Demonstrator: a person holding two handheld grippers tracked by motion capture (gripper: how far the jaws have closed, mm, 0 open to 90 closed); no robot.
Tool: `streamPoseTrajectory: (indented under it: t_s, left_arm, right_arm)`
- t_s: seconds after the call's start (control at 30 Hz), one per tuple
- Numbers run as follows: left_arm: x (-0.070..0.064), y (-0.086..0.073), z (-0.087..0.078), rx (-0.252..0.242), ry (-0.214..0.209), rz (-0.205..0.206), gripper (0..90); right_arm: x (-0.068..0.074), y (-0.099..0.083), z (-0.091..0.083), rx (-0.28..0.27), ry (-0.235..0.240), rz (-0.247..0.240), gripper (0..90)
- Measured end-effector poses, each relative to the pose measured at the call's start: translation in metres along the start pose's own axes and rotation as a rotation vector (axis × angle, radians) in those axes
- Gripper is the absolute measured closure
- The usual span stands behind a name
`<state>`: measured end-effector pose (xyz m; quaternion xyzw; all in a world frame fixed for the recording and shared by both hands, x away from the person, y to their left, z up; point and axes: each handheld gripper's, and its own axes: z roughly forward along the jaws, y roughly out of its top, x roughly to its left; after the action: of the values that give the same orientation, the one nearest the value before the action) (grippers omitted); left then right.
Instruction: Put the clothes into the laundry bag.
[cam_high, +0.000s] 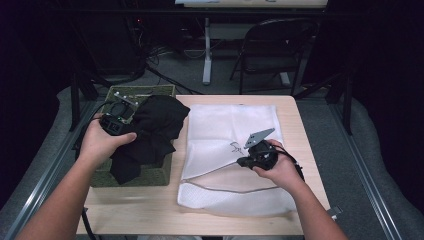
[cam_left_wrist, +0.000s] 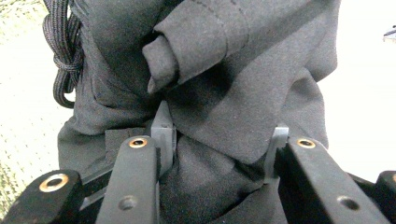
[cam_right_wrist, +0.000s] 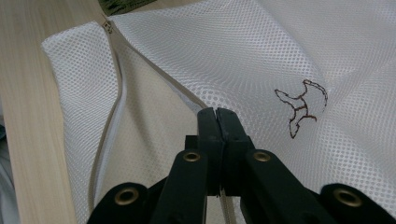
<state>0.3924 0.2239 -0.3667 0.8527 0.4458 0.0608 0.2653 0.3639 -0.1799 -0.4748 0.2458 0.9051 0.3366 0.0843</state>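
Bunching limply between the left gripper's (cam_left_wrist: 217, 140) wide jaws, the soft black garment (cam_high: 152, 132) needs a thick fold, while the right gripper's (cam_right_wrist: 217, 122) jaws pinch the mesh bag's (cam_high: 227, 127) flimsy zipper edge beside it.

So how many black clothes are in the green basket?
1 that I can tell: a black garment heaped in the green basket, with the left gripper around a fold. More may hide underneath.

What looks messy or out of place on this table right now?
The black garment spills out of the green basket, draping over its front wall. The white mesh bag lies unzipped, its opening edge pinched by the right gripper.
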Motion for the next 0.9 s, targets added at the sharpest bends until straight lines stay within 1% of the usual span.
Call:
streamPoseTrajectory:
  t_s: [0.03, 0.13, 0.27, 0.4, 0.47, 0.53, 0.57, 0.63, 0.7, 0.77, 0.9]
  left_arm:
    - [0.000, -0.001, 0.000, 0.000, -0.001, -0.002, 61.2]
    - [-0.002, -0.003, -0.002, -0.006, -0.004, -0.002, 61.3]
    - [-0.005, -0.007, -0.003, -0.016, -0.013, 0.000, 61.2]
    - [-0.011, -0.010, -0.003, -0.022, -0.025, 0.013, 61.2]
    - [-0.014, -0.010, -0.003, -0.024, -0.031, 0.022, 61.2]
    - [-0.018, -0.011, -0.003, -0.026, -0.037, 0.030, 61.2]
    - [-0.020, -0.011, -0.003, -0.026, -0.040, 0.037, 61.2]
    - [-0.023, -0.011, -0.002, -0.027, -0.046, 0.046, 61.2]
    - [-0.027, -0.011, -0.002, -0.027, -0.053, 0.050, 61.2]
    - [-0.029, -0.010, -0.001, -0.025, -0.052, 0.069, 61.2]
    - [-0.036, -0.010, 0.001, -0.017, -0.060, 0.087, 61.2]
  right_arm:
    - [0.000, 0.001, 0.000, 0.002, -0.003, -0.008, 89.7]
    - [0.001, 0.004, -0.001, 0.005, -0.012, -0.009, 89.7]
    - [-0.001, 0.007, 0.001, 0.006, -0.004, -0.013, 89.7]
    - [-0.004, 0.010, -0.001, 0.007, -0.007, -0.008, 89.7]
    - [-0.005, 0.012, -0.003, 0.009, -0.011, -0.017, 89.7]
    - [-0.007, 0.014, -0.005, 0.005, -0.014, -0.013, 89.7]
    - [-0.008, 0.014, -0.006, 0.005, -0.013, -0.019, 89.7]
    - [-0.010, 0.016, -0.008, 0.008, -0.025, -0.022, 89.7]
    - [-0.012, 0.019, -0.009, 0.013, -0.033, -0.037, 89.7]
    - [-0.015, 0.020, -0.009, 0.023, -0.044, -0.038, 89.7]
    - [-0.020, 0.023, -0.007, 0.036, -0.054, -0.043, 89.7]
